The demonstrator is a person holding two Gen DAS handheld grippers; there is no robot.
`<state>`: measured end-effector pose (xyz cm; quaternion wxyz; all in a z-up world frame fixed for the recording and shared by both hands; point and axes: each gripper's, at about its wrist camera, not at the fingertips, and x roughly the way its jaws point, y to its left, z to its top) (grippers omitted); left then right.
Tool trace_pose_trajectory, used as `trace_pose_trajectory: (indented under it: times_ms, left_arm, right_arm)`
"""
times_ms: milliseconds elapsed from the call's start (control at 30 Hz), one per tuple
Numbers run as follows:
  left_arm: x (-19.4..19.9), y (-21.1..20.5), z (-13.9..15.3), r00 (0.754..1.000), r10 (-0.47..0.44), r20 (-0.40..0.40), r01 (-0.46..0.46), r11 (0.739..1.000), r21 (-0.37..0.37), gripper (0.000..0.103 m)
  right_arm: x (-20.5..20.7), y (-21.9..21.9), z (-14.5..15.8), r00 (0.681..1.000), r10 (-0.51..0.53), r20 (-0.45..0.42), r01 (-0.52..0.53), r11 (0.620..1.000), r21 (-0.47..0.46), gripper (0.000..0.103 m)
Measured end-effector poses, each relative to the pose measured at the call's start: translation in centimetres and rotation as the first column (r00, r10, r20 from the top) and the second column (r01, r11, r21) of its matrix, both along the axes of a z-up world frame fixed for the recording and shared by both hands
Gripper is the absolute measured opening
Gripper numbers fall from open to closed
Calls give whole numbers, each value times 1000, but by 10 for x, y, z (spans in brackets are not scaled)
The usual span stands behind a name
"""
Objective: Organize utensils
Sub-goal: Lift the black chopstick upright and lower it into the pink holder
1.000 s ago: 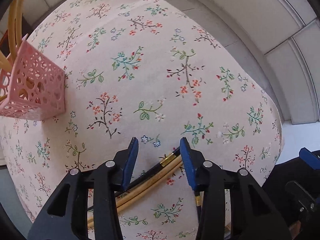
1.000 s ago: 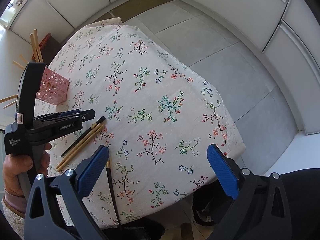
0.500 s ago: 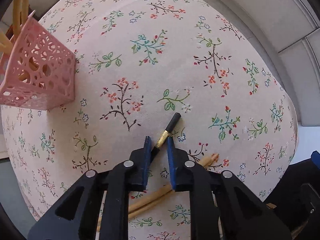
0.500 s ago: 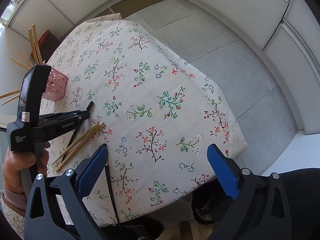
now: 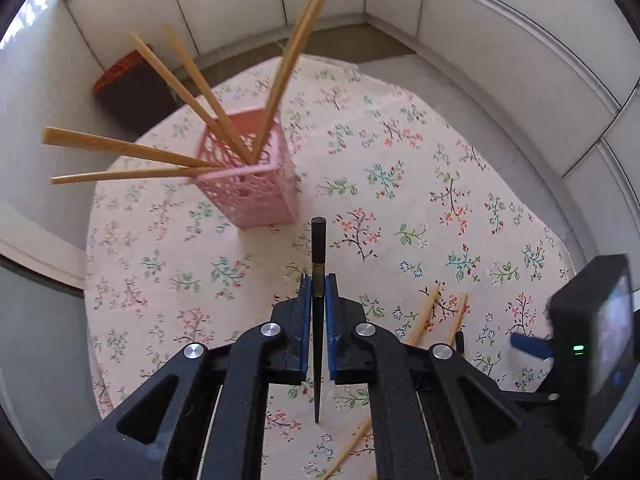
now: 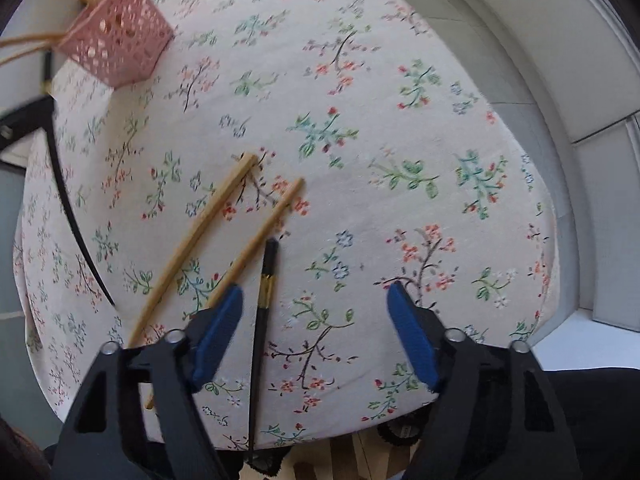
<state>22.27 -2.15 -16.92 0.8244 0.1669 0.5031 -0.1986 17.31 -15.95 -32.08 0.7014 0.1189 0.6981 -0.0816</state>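
Note:
My left gripper (image 5: 316, 286) is shut on a black chopstick (image 5: 318, 248) with a gold band, held above the table and pointing toward the pink perforated holder (image 5: 250, 178). The holder has several wooden chopsticks (image 5: 280, 76) fanned out of it. My right gripper (image 6: 314, 306) is open, low over the table's near edge. A second black chopstick (image 6: 264, 292) lies between its fingers, near the left one. Two wooden chopsticks (image 6: 208, 224) lie just left of it. The holder also shows in the right wrist view (image 6: 116, 42), far left.
The round table has a floral cloth (image 5: 400, 184). The held black chopstick shows at the right wrist view's left edge (image 6: 68, 196). The right gripper's camera body (image 5: 592, 344) is at the left wrist view's right side. A red-topped dark stool (image 5: 128, 80) stands beyond the table.
My left gripper closed on the black chopstick, lifted it and swung toward the pink holder. My right gripper dropped closer to the table over the other black chopstick.

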Motion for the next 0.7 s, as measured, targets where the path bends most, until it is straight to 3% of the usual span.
trace_pose_trajectory:
  times_ms: [33,67,133,200,300,500,700]
  left_arm:
    - [-5,2,10,999,12,30,-12,1000,-8,6]
    - [11,-3,15,998,23,50,-22,1000,-17,6]
    - [6,4,29,995,53,86,-49,998,-49,6]
    - [-8,8,42,991,83,106,-75,994,-79,6]
    - [-18,15,55,986,113,122,-97,987,-126,6]
    - [-31,33,75,981,151,121,-118,963,-240,6]
    - [-34,45,98,971,200,128,-148,932,-331,6]
  right_arm:
    - [-1,4,-4,1000,-1,-4,1,1000,23,41]
    - [-3,7,-6,1000,6,-18,-6,1000,-5,32]
    - [-4,8,-2,1000,7,8,-7,1000,5,15]
    - [-5,-1,2,999,-42,14,40,994,99,8]
    - [-7,-20,20,993,-87,82,71,980,184,7]
    - [-8,-43,73,970,-99,221,50,975,216,7]
    - [1,-40,156,896,-55,440,-41,978,206,7]
